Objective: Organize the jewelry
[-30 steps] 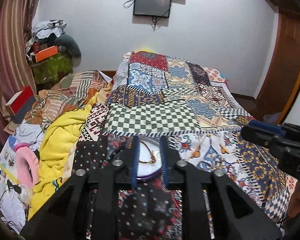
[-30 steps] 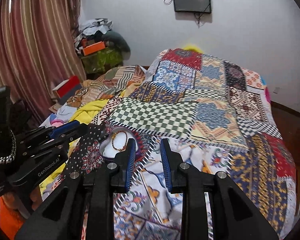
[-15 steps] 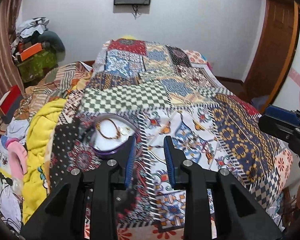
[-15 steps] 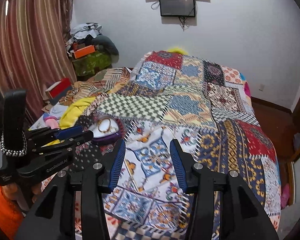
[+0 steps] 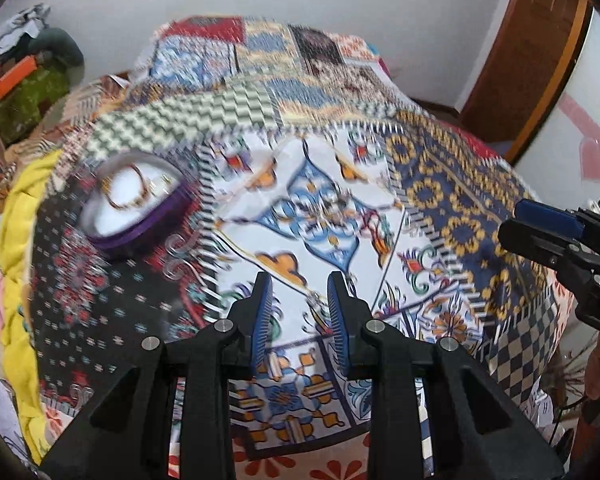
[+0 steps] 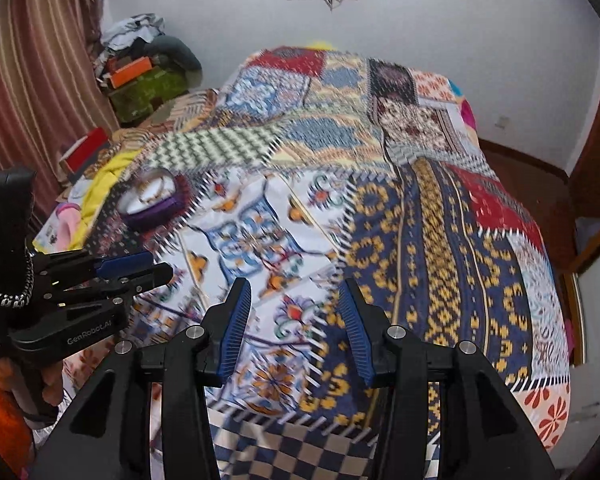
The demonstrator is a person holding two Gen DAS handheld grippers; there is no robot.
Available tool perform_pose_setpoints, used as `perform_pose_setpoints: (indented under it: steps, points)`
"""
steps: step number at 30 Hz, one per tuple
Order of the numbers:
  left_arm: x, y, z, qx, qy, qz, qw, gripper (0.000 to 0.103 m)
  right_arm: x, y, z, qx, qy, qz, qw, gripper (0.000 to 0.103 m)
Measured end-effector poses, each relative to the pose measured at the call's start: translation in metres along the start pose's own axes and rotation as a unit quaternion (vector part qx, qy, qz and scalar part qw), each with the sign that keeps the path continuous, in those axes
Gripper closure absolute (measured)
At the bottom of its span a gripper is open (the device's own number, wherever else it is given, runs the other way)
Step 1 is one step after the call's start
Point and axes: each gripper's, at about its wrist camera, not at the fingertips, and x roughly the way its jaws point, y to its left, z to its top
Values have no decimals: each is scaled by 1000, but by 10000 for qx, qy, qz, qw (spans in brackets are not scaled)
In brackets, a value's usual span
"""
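Right now, step: both grippers hang over the bed, nothing held; looks like the approach to the jewelry box, prob. before any pick.
L gripper: left gripper [image 5: 299, 312] is over the white/blue quilt patch, fingers apart w/ a narrow gap, nothing between the pads.
R gripper: right gripper [image 6: 294, 320] is further right over the navy/yellow patch, fingers wide apart, empty.
Box pos: jewelry box [image 5: 138, 210] sits on the patchwork quilt [image 5: 452, 184], on the dark dotted patch, just beside the yellow blanket [image 5: 18, 240]; well apart from both grippers, up-left of the L one.
Box look: round-ish, purple wall, white lining inside, lid not seen; frame is motion-blurred so edges are soft.
Contents: gold chain [image 5: 126, 192] lies in a loop on the white lining; small gold bits beside it, too blurred to name.
How to do it well: slow down first, blur says the view is swinging; line the L gripper on the box from above-front, fingers either side of one strand, not the whole loop.
Grip tip: chain is thin & limp, so pinch low at the lining and lift straight, else it slides off the pads.
Soft base: quilt gives under load, box may tip if pushed; R gripper could steady the purple wall.
Risk: chain snagging on the box rim.
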Motion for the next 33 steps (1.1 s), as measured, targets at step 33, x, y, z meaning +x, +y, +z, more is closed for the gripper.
perform_pose_setpoints:
  steps: [33]
  points:
    - [27,10,-1,-80,-38,-244,9997,93,74,6,2,-125,739,385,9964,61]
